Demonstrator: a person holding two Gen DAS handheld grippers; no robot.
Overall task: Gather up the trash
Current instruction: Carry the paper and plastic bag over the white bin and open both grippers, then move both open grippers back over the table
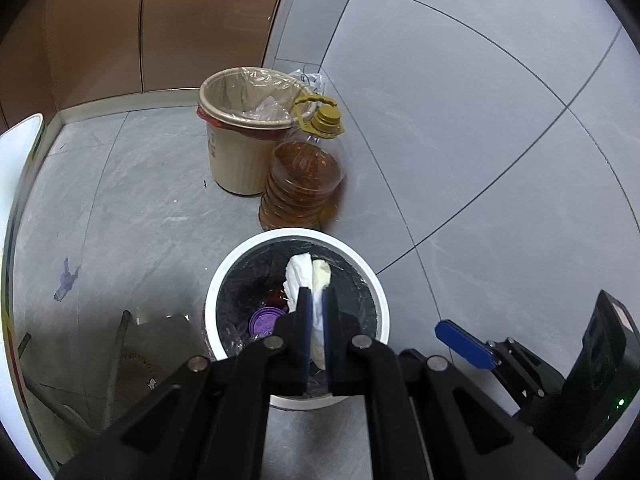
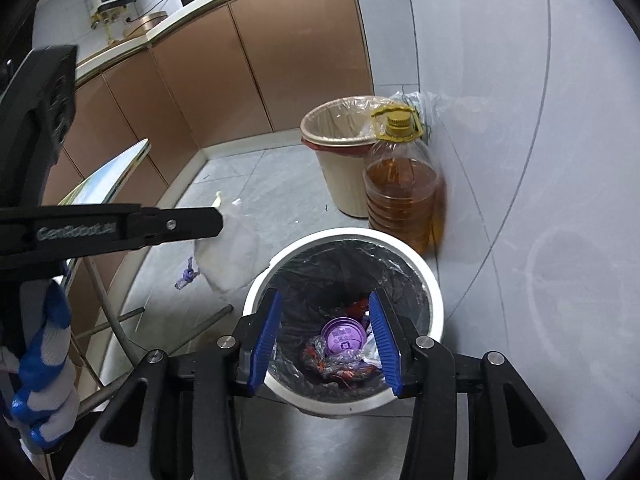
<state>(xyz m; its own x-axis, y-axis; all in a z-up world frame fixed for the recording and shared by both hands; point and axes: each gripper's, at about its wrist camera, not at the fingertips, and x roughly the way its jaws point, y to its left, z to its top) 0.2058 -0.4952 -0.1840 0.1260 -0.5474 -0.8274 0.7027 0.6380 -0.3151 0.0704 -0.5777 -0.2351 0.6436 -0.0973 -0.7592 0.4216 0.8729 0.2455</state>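
**Item: tissue wad, held over the bin**

Your left claw (image 1: 316,300) is clamped on a crumpled white tissue (image 1: 304,280), hung above the white bin (image 1: 378,280) so a release drops it onto the black liner; your right claw (image 2: 326,340) stands apart, holding nothing, over the same mouth (purple lid (image 2: 344,336) inside). Edges: oil bottle (image 1: 304,184) just behind the rim, beige bin (image 1: 240,136) beyond; open floor lies to the right.

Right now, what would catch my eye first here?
Probably the crumpled white tissue pinched in the left hand-held gripper above the white bin with its black liner. Behind that bin stands a big oil bottle with a yellow cap, beside a beige bin.
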